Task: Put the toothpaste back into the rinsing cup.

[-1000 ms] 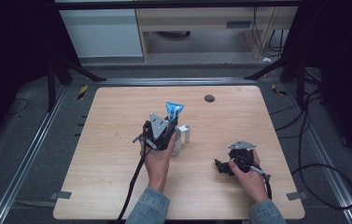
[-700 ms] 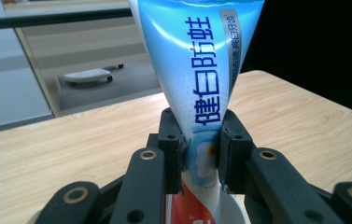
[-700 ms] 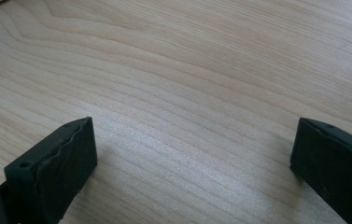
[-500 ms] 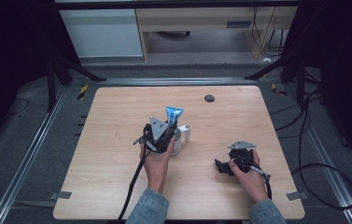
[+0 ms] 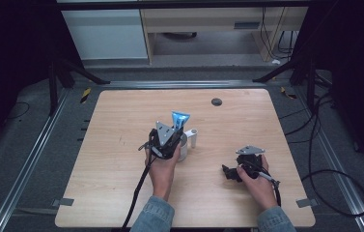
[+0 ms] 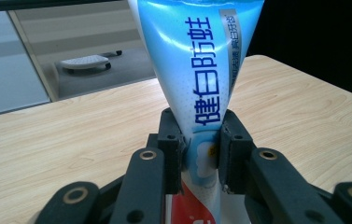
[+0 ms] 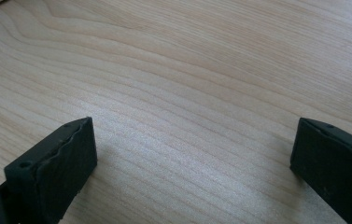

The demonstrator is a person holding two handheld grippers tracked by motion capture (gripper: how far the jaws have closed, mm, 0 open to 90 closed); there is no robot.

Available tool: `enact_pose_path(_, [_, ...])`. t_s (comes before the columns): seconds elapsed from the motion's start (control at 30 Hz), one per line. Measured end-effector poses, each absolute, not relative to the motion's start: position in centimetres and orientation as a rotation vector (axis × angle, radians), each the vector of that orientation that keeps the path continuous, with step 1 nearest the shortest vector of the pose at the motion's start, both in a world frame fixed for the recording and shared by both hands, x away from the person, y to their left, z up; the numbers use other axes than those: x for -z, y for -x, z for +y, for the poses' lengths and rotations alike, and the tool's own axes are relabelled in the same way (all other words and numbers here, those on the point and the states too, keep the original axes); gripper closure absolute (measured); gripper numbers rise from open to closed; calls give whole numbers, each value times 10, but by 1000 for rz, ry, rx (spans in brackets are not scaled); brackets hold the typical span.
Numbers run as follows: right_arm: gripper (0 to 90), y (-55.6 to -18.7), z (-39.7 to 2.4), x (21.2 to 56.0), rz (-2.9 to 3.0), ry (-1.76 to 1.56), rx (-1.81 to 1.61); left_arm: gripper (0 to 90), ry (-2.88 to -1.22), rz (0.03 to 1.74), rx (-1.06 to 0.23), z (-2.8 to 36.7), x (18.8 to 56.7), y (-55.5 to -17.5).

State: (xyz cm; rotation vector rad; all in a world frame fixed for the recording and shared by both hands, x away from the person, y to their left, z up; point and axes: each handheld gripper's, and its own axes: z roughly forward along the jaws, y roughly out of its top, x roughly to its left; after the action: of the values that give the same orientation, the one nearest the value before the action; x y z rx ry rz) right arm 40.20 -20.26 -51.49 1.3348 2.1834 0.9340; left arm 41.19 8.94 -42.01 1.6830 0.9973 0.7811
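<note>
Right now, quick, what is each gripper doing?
Left gripper: closed on the blue toothpaste tube, holding it upright.
Right gripper: open, holding nothing, low over the wooden table.

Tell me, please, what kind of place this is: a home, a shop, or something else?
Probably a lab or recording workspace, not a home. A bare wooden table stands between dark stand legs, cables trail over the grey floor, and a person works with hand-held grippers, the left gripper clamping a toothpaste tube.

The high view looks forward and down over the bench (image 5: 102, 145). Each gripper view looks close along its own jaws; all share the benchtop.
</note>
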Motion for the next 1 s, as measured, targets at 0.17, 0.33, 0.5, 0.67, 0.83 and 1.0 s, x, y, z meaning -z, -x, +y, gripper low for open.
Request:
enact_pose_path(0.17, [7, -402, -203, 515, 2183, -1335, -933, 735, -1687, 1007, -771, 90, 422, -414])
enact_pose_path(0.33, [7, -402, -203, 515, 2183, -1335, -933, 734, -1696, 1007, -764, 89, 423, -415])
enact_pose_path(0.5, [7, -402, -203, 515, 2183, -1335, -933, 734, -1698, 1012, -761, 89, 422, -415])
enact_pose_path(0.67, [7, -402, -203, 515, 2183, -1335, -933, 733, -1708, 1015, -757, 88, 423, -416])
enact_pose_path(0.83, [7, -402, -203, 515, 2183, -1335, -933, 732, -1716, 1022, -746, 88, 423, -418])
enact_pose_path(1.0, [7, -402, -203, 515, 2183, -1335, -933, 730, -1729, 1023, -740, 87, 422, -419])
